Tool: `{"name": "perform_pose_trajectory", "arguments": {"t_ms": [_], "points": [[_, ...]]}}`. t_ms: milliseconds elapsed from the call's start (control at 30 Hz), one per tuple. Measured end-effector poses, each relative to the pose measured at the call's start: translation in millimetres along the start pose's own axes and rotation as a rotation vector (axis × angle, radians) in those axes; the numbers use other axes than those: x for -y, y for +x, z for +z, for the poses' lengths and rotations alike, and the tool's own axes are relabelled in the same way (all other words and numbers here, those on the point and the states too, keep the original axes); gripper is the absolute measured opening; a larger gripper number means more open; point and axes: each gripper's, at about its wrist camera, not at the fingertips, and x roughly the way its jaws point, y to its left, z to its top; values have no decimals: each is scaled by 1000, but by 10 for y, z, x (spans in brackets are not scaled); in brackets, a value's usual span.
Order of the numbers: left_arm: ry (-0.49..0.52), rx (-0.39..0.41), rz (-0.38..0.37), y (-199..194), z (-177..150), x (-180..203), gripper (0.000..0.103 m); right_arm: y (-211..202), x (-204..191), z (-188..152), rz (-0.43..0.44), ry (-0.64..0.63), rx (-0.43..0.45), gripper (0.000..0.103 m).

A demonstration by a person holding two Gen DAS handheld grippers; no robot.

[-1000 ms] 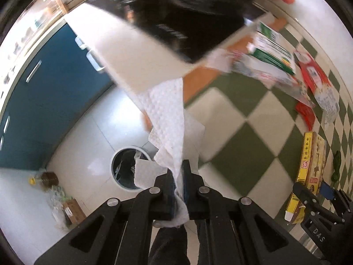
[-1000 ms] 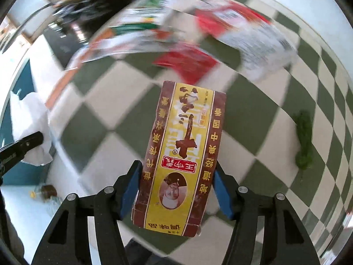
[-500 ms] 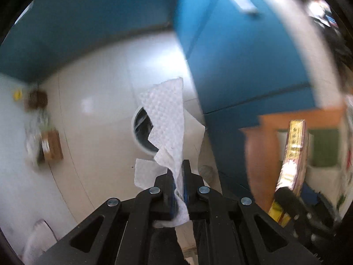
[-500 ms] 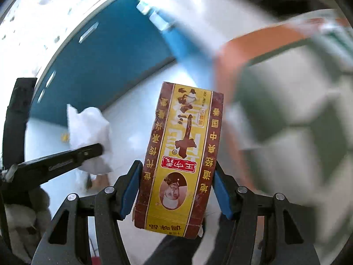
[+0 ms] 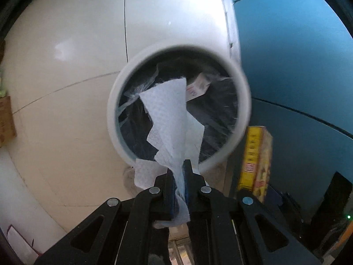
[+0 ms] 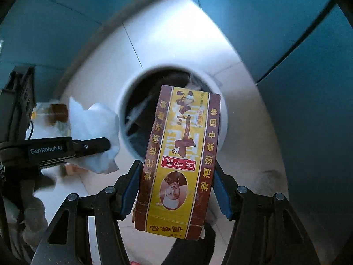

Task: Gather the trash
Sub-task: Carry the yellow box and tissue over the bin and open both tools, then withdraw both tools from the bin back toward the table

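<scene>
Two claws of mine hang over one round white bin (image 5: 239, 119) on the pale floor, and its dark mouth is what counts now. From my left claw (image 5: 180, 183) the bin lies straight ahead and below, so the mouth fills the middle of that view. From my right claw (image 6: 176, 190) the bin also lies ahead and below, with its mouth partly hidden by what I carry.

That is the yellow and brown box (image 6: 181, 161). Both blue pads press on its long sides. Its long side runs away from me, with the far end pointing at the bin's mouth.

Smaller is the white paper towel (image 5: 171, 119). My left claw is just starting to open, but the pads seem to pinch the towel's bottom end for now. Most of the towel reaches out over the mouth of the bin.

I think the towel will fall in first. The box looks ready to drop in next.
</scene>
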Motion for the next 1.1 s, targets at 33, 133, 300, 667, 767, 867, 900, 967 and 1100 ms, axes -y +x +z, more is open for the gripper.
{"name": "perform_pose_trajectory", "arguments": {"t_ms": [33,133,300,667,767,867,900,967,1100], "points": [[3,-3,6,70,19,-29,14,150,-14,25,-12,-12,-16,63],[9,2,28,230,26,-153,89,463,32,102,-35,-51,-71,65],[7,60,66,121,-95,-268,100,512,92,167,-58,-49,-91,94],[41,321,332,-1058,-857,132,100,-481,-264,-234,-267,-137,64,103],[26,358,352,-1463,-1128,262,100,-956,-441,-350,-291,-148,109,103],[19,395,356,-1817,-1358,397,100,-1472,-602,-479,-278,-152,141,103],[20,413,351,-2015,-1502,459,100,-1676,-663,-531,-272,-156,157,103],[26,438,345,-2331,-1723,564,100,-2008,-767,-627,-258,-166,177,103],[33,494,337,-2790,-2085,757,100,-2775,-976,-879,-232,-195,218,103]]}}
